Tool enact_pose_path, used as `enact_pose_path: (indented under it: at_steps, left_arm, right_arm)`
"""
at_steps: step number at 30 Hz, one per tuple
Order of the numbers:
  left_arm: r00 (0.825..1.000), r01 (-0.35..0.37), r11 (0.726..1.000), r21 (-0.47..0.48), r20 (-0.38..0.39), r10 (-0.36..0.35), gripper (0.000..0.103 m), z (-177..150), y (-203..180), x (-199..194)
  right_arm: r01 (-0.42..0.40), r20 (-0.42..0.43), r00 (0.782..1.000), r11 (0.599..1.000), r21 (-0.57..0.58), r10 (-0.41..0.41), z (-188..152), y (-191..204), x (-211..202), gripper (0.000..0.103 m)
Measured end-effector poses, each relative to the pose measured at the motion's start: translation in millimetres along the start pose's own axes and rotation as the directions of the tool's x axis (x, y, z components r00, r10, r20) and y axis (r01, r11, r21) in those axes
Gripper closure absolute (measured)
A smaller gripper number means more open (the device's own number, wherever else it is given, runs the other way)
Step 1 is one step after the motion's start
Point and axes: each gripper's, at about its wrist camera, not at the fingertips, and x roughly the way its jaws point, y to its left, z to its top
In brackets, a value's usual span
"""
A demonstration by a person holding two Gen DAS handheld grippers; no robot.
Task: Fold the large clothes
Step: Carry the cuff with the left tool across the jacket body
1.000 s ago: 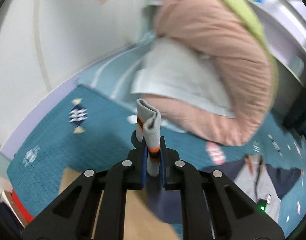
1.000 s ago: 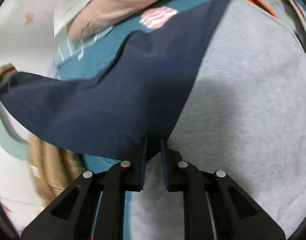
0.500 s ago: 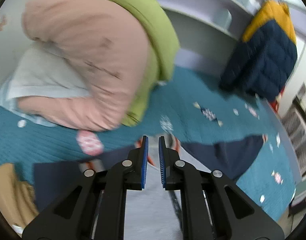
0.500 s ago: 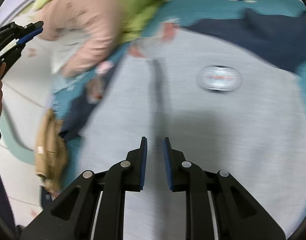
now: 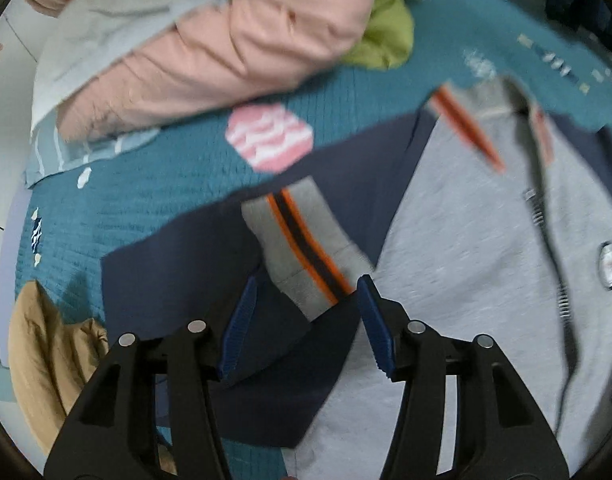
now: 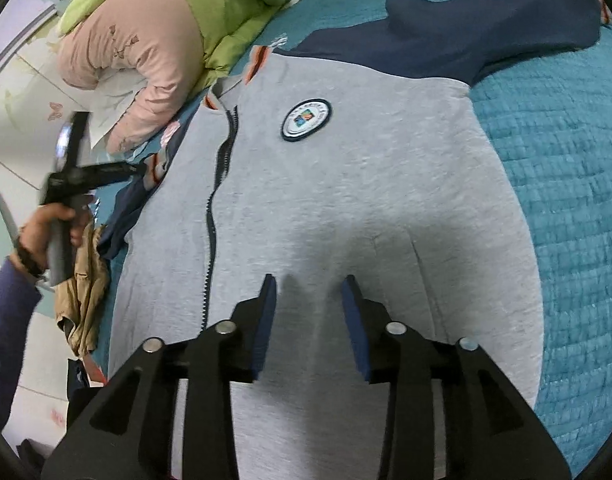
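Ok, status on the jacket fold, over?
Left gripper opening, striped cuff loose between its jaws. Right gripper opening, empty, over the jacket front. One sleeve folded in, far sleeve still out. Nothing in the way.

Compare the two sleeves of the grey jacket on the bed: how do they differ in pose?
The near sleeve is folded inward, so its striped cuff lies by the grey body; the far sleeve stretches out away from the body on the teal bedcover. The near sleeve's cuff is plain to see, just ahead of the opening left gripper; the far sleeve's cuff barely shows at the frame's edge. Both sleeves are navy.
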Motion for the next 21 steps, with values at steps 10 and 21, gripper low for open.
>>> enact_pose_path:
  at_steps: [10,21]
  left_arm:
    - [0.996,-0.084,0.994,0.069,-0.023,0.086,0.022,0.5,-13.5,29.8]
    - [1.000,-0.007,0.999,-0.037,-0.029,0.006,0.090,17.7,0.8,22.8]
  right_arm:
    - [-0.059,-0.007,0.998,0.997,0.041,0.059,1.3,-12.6,0.1,0.068]
    - [-0.107,-0.008,0.994,0.992,0.070,0.107,0.1,-23.6,-0.7,0.068]
